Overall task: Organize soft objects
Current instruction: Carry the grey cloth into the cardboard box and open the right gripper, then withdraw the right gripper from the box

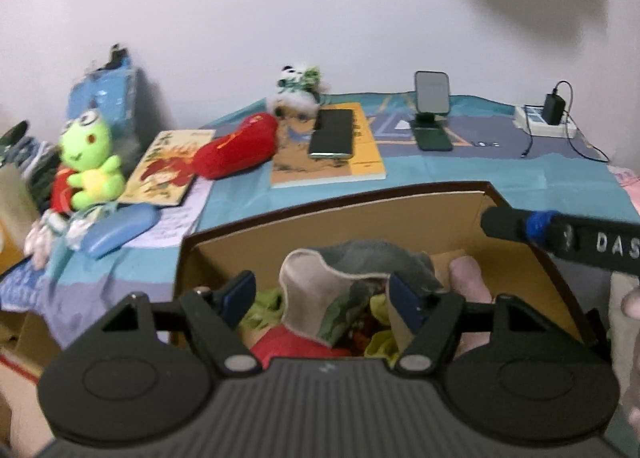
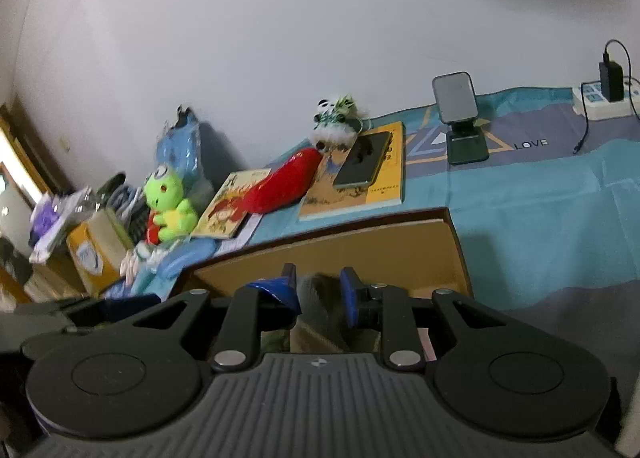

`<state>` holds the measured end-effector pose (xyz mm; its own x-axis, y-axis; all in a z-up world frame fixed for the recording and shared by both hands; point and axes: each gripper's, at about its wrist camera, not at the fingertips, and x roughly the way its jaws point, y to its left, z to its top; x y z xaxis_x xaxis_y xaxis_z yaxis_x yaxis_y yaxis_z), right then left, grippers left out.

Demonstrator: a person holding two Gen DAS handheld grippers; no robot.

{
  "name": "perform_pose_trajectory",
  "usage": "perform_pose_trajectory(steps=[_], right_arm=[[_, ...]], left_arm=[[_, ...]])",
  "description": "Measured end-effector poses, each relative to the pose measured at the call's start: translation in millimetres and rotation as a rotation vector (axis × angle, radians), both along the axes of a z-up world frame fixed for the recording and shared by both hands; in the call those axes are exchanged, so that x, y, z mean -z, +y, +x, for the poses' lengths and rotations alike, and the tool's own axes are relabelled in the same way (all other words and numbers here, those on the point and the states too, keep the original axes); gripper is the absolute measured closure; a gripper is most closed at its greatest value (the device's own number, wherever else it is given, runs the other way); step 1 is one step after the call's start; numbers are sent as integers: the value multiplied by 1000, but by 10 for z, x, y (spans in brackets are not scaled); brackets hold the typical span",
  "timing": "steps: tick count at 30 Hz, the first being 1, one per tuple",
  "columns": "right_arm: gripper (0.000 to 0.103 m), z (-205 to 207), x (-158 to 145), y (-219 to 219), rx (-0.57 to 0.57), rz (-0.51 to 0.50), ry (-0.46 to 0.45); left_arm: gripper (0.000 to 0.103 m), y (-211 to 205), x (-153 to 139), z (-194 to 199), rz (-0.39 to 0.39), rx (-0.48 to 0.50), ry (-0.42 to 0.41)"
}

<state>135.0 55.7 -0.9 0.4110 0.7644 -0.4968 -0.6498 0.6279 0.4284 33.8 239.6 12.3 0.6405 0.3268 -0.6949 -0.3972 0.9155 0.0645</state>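
Both claws sit over the cardboard box (image 1: 340, 214) on the blue-covered surface. Left claw (image 1: 320, 296) stands apart, pads clear of the grey-beige cloth (image 1: 320, 282) inside. Right claw (image 2: 318, 290) is narrowly parted around grey fabric; whether it grips cannot be told. Lift clear before reaching for the red plush (image 1: 236, 148) or green frog (image 1: 90, 164).

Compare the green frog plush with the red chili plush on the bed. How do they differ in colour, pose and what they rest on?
The green frog plush is bright green with big eyes and sits upright. The red chili plush is red, long, and lies on its side. The frog sits beside an illustrated book, while the chili lies across that book's far edge. Both are soft toys outside the cardboard box.
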Motion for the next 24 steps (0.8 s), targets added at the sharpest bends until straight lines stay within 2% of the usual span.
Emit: perform_pose_trajectory(steps=[10, 24], right_arm=[[95, -264, -83, -306, -90, -22, -2], [92, -448, 26, -713, -194, -51, 3]], left_arm=[[29, -490, -115, -262, 67, -110, 13], [26, -1072, 16, -423, 64, -172, 57]])
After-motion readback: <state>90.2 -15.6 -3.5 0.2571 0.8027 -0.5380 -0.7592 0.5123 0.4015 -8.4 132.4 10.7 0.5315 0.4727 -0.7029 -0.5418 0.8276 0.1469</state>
